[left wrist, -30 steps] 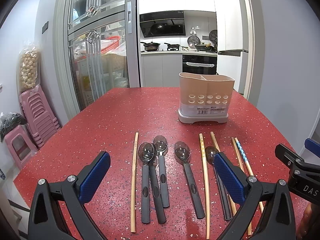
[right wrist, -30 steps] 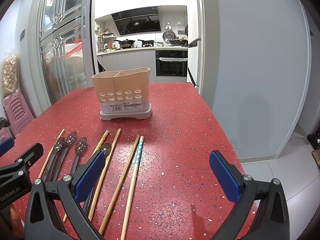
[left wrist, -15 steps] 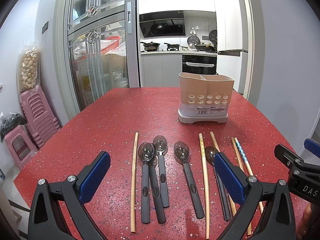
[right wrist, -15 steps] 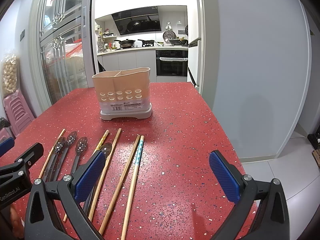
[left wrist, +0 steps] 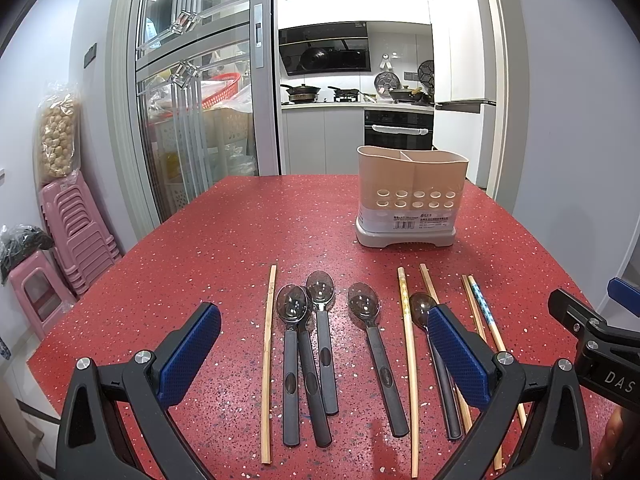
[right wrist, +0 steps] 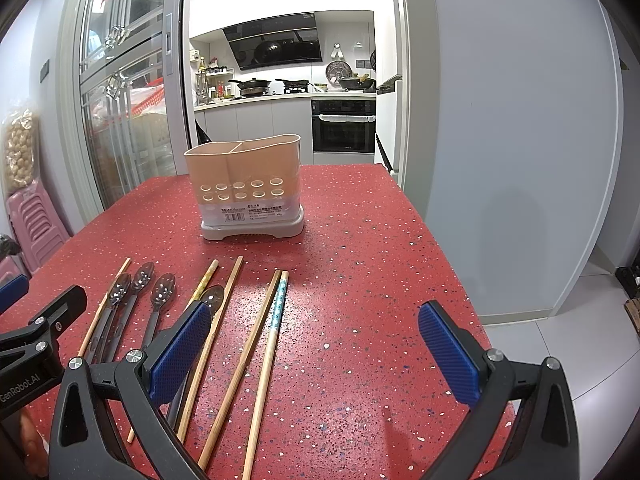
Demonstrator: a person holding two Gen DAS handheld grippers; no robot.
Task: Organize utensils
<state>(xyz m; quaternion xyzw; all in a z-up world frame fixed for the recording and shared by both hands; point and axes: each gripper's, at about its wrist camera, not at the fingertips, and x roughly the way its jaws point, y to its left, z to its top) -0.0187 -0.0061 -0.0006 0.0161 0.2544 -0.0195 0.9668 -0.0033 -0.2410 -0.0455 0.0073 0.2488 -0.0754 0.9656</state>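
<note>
Both of my claws are hanging over the near edge of a red speckled table (left wrist: 224,216), the glossy terrazzo-looking kind with white and dark flecks; the left gripper (left wrist: 324,348) has its jaws spread wide with nothing between them, and the right gripper (right wrist: 316,344) is just as far apart and empty too. The pads (left wrist: 188,352) are blue with a fine cross-hatched rubber texture, bolted onto chunky black plastic arms.

The stuff to sort is laid out in a rough row in front of me; five spoons with smoky see-through bowls and long matte dark handles, three bunched together (left wrist: 308,340), one on its own (left wrist: 374,352), and one (left wrist: 424,308) partly tucked behind my left claw's right-hand pad. Thin wooden chopsticks lie lengthwise among them; a lone one (left wrist: 268,360) sits left of the spoons, another (left wrist: 408,360) between the fourth and fifth spoon, and on the right there's a plain one beside a chopstick with a blue patterned tip (right wrist: 276,320), nearly touching.

Further back, well apart from the row, stands the holder (right wrist: 244,188); beige plastic, rounded oblong shape, divided into two compartments, two rows of round holes on the front, a label below them, sitting in a pale grey drip base.
</note>
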